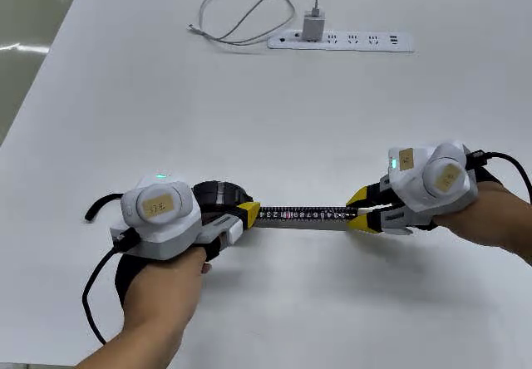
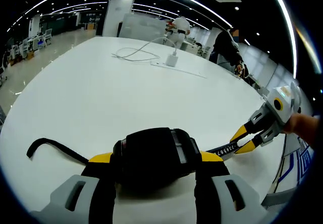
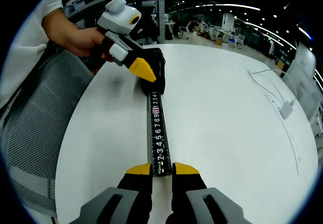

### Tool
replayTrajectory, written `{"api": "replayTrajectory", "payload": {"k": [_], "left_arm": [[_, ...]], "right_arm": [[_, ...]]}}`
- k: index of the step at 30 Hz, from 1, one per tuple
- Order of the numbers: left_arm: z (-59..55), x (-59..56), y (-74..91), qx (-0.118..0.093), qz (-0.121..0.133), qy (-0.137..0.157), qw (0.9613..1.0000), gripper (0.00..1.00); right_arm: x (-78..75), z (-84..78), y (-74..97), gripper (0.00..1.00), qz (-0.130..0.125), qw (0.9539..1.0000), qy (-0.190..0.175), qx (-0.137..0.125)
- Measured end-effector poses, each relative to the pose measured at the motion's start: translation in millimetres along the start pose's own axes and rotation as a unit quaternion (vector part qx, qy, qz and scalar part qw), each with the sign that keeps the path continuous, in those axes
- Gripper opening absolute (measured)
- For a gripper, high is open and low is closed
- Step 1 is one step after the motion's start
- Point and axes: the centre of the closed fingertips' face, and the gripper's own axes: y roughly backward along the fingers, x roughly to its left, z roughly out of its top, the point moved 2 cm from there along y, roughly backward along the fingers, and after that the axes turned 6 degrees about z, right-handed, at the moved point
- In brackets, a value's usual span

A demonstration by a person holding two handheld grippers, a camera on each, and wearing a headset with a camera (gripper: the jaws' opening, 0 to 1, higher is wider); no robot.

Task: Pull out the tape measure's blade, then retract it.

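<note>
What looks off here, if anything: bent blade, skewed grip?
Nothing stands out. The blade runs straight and flat from the tape measure case, clamped in the left gripper, to the right gripper pinching its tip. No kink or twist visible. The power strip lies flat at the far side.

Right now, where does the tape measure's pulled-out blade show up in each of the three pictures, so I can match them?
Head view: the blade runs level across the lower centre.
Left gripper view: the blade is a short strip at lower right, beyond the black case.
Right gripper view: the blade runs up the middle, from the bottom to the black case.
Shared landmark: the white charger.
</note>
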Motion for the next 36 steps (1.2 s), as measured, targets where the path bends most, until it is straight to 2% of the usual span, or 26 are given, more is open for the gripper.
{"api": "replayTrajectory", "payload": {"k": [36], "left_arm": [[-0.2,-0.4,0.5,0.004,-0.003,0.002,1.0000,0.59]], "right_arm": [[-1.6,34.3,-30.0,0.10,0.022,0.9994,0.004,-0.025]]}}
